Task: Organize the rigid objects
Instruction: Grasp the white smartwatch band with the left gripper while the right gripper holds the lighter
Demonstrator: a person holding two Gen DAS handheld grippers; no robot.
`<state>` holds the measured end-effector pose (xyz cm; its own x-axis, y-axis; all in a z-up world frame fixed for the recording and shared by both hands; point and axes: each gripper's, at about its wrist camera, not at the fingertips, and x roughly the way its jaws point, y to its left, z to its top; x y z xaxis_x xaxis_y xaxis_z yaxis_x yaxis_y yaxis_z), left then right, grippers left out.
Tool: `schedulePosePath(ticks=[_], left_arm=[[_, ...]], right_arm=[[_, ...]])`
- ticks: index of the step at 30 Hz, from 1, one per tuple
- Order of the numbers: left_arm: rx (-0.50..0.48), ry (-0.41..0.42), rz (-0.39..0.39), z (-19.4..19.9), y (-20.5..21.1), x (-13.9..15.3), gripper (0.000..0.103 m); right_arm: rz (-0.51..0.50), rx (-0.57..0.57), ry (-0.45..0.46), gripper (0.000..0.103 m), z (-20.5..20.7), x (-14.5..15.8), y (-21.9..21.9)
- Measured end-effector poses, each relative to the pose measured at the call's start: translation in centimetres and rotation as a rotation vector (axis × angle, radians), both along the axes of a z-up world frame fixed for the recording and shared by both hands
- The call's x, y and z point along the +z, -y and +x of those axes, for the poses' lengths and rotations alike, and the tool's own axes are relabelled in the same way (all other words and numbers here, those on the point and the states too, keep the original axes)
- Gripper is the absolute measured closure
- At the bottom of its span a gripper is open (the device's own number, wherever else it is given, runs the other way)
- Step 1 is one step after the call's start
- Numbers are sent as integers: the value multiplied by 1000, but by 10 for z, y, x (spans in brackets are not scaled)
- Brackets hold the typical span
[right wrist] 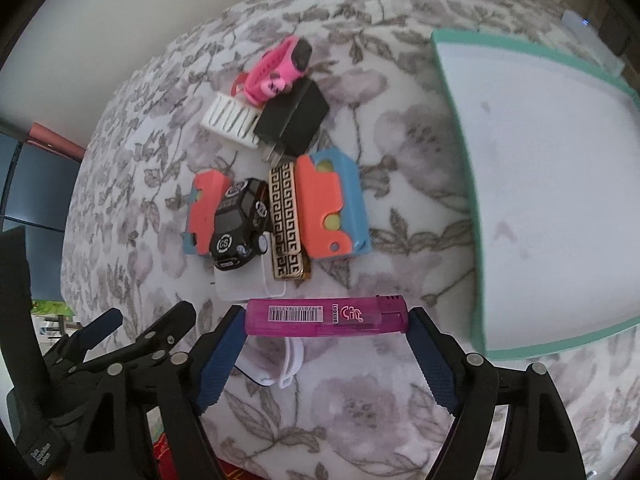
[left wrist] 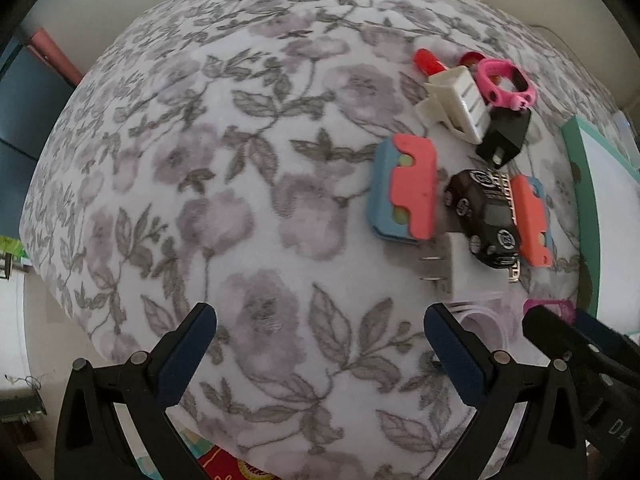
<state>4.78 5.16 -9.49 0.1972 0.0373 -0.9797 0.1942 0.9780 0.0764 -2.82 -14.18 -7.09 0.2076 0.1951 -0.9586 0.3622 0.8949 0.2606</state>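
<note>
My right gripper [right wrist: 326, 320] is shut on a purple lighter [right wrist: 326, 316], its pads pressing on the two ends just above the floral cloth. In the left wrist view only a pink sliver of that lighter [left wrist: 548, 306] shows beside the right gripper's black fingers [left wrist: 560, 332]. Beyond it lies a cluster: a black toy car [right wrist: 240, 220], two coral-and-blue foam blocks [right wrist: 332, 204], a gold patterned lighter [right wrist: 286, 220], a white charger [right wrist: 244, 284], a black charger [right wrist: 292, 120], a white clip [right wrist: 232, 120] and a pink watch [right wrist: 276, 68]. My left gripper [left wrist: 320, 320] hangs open over bare cloth, left of the cluster.
A white tray with a teal rim [right wrist: 540, 184] lies to the right of the cluster. The floral cloth [left wrist: 240, 160] covers a round-looking table that drops off at the left. A red piece [left wrist: 428, 60] sits behind the white clip.
</note>
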Motion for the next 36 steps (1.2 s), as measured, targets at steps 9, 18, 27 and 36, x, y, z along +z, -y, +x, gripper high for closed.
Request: schedulePosePath(ticks=[9,18,27,36], left_arm=[[-119,-22,24,-6,27,-5,0],[-228,-83,43,-18,58,-16,34],[-318,-103,59,-31,97,-24,68],[-386,-97,80,-38,116,-22,90]], right_arm=[[-4,-56,61,20,-5,22,17],[4,-78,68,20,-8,26,24],[-3,-86,63,20,-10,26,26],[5,-147,51,20,-17,22,41]])
